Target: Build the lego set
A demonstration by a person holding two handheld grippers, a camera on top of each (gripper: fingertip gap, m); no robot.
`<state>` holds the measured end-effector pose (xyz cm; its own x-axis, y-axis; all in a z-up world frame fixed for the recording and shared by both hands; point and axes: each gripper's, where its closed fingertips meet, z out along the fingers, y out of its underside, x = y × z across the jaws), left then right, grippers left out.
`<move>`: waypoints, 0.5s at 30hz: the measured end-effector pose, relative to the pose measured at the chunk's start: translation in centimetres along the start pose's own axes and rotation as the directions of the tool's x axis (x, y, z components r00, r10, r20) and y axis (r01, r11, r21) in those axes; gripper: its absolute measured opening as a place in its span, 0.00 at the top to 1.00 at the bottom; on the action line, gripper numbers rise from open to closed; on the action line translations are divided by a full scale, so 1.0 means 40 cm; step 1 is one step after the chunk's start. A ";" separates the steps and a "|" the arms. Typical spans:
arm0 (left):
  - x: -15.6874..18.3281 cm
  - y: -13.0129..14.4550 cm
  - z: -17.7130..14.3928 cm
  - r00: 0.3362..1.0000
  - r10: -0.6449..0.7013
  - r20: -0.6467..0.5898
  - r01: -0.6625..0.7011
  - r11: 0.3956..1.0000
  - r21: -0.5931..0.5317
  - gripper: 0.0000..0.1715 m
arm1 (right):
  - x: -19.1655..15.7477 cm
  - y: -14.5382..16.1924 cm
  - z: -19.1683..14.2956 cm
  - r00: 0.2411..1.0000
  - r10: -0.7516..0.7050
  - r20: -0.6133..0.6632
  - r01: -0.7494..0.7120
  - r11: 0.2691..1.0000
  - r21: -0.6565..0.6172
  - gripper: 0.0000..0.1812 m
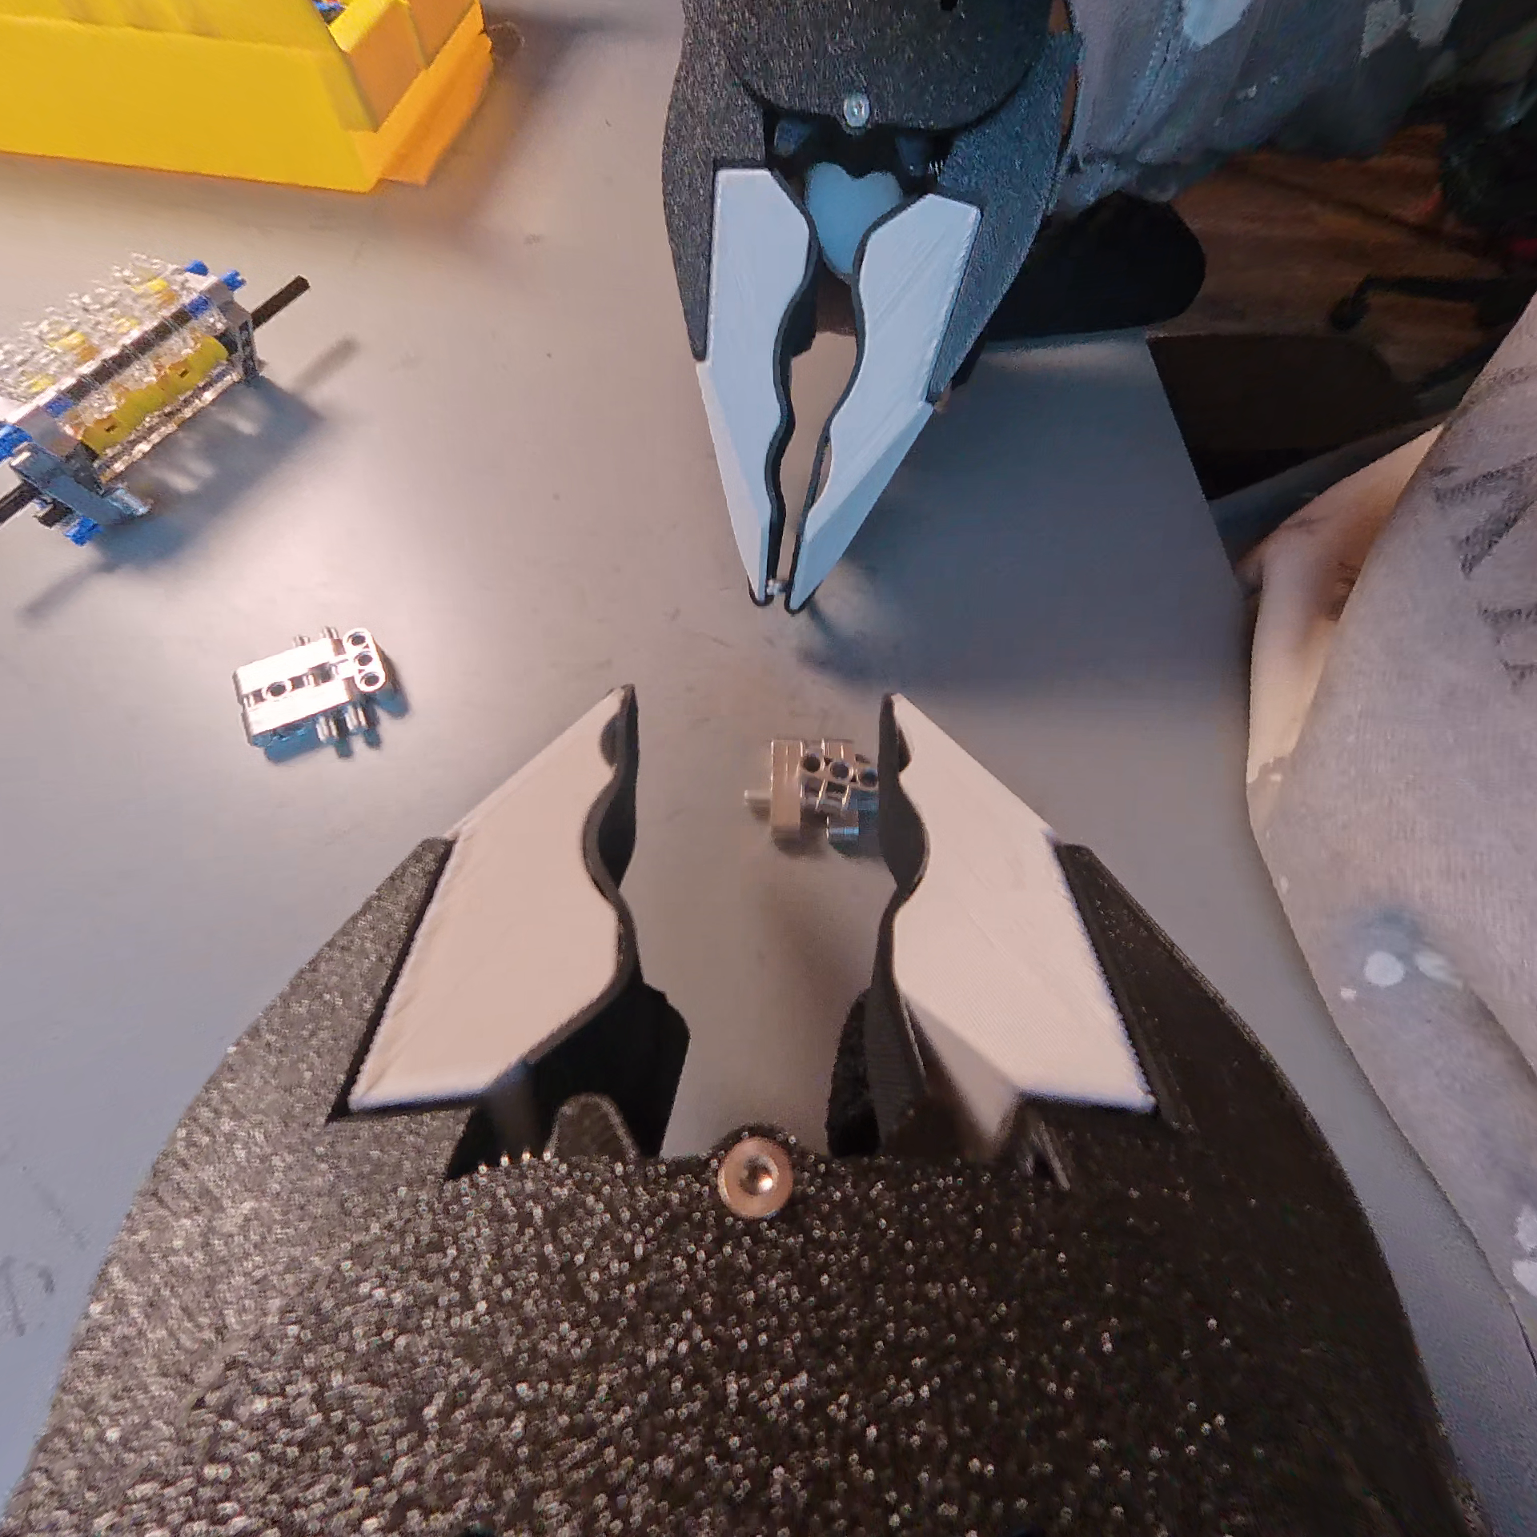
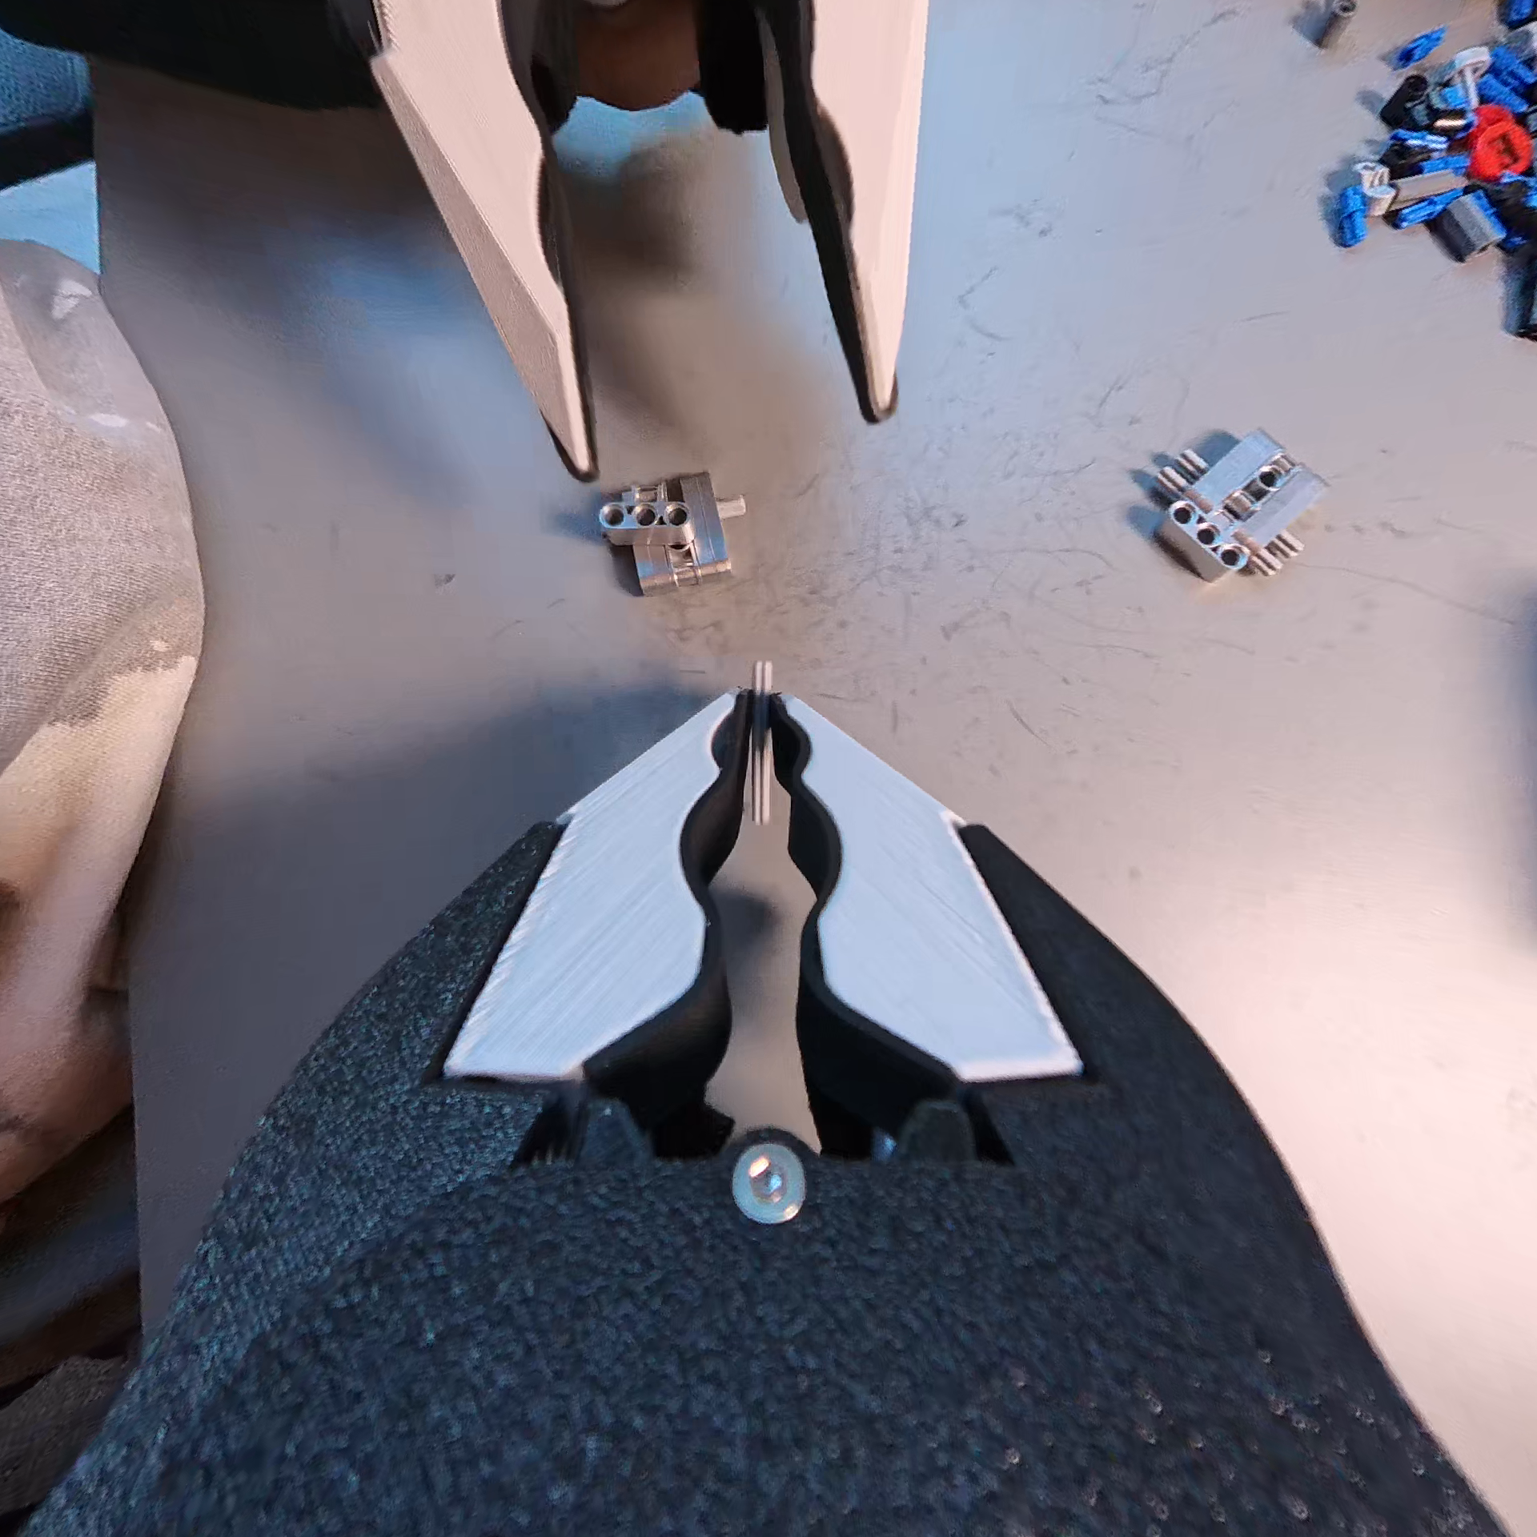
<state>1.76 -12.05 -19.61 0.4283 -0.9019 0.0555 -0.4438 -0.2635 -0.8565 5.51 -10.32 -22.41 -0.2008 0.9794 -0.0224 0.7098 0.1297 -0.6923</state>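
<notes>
left gripper (image 1: 757,707) spread over small grey brick assembly (image 1: 811,790); right gripper (image 2: 757,690) pinching thin grey pin (image 2: 760,748)

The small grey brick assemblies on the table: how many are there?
2. One grey assembly lies between the open left gripper's fingertips; the other grey assembly lies apart, farther to the side. The piles may hide more.
</notes>
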 end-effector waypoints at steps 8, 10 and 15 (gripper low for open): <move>0.005 0.059 -0.021 0.999 0.040 -0.036 -0.044 0.994 -0.098 0.67 | 0.004 0.009 0.003 1.000 -0.009 -0.017 0.008 1.000 -0.027 0.99; 0.016 0.060 -0.012 0.998 0.036 -0.052 -0.041 0.994 -0.100 0.68 | 0.005 0.008 0.005 1.000 -0.013 -0.021 0.012 0.999 -0.032 0.98; 0.044 0.080 0.023 0.995 0.073 -0.073 -0.083 0.984 -0.158 0.71 | 0.007 0.008 0.010 0.998 -0.036 -0.045 0.033 0.998 -0.062 0.90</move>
<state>1.82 -14.16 -22.73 0.3360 -0.9414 0.0308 -0.5968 -0.2381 -0.7662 5.42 -10.05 -22.93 -0.1955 0.9801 0.0346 0.7433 0.1711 -0.6467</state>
